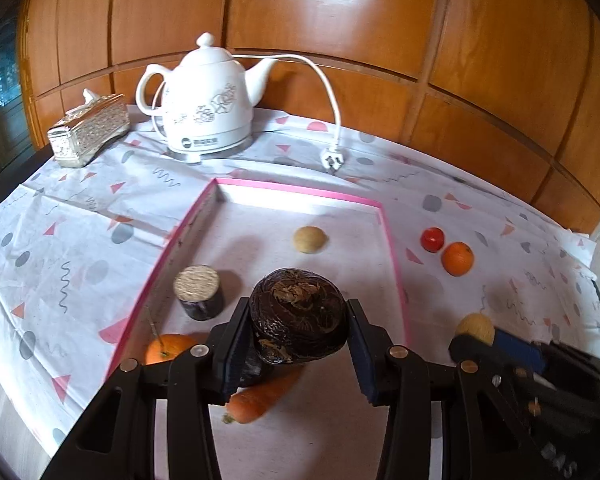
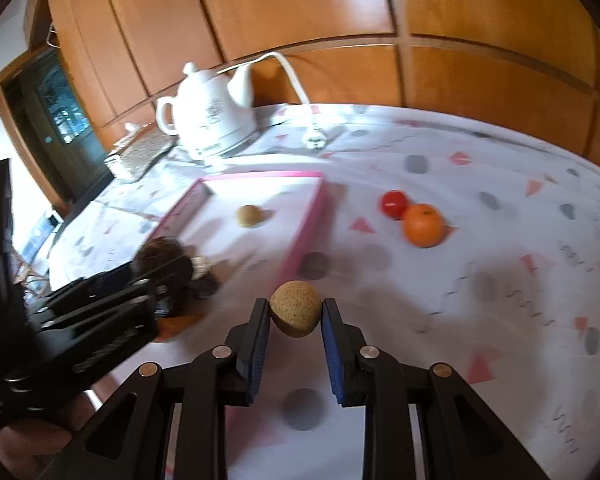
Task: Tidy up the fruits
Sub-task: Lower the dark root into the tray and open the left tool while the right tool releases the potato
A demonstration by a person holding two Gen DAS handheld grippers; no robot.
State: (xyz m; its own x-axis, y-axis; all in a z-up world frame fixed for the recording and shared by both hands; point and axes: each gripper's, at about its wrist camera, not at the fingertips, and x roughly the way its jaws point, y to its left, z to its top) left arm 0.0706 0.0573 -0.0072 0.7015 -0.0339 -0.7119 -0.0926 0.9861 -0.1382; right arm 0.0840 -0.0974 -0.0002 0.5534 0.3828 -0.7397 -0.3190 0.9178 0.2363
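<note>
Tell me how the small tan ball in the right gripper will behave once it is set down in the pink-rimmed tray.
The tan ball looks round all over, so it will probably roll on the flat tray floor. Its rough, matte skin likely grips well between the right gripper jaws. Being small, it is probably light; the rim should stop it.

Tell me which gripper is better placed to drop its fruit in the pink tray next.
Left. The left gripper already holds its dark brown fruit above the pink tray floor. The right gripper holds its tan round fruit outside the tray's right rim, above the tablecloth.
</note>
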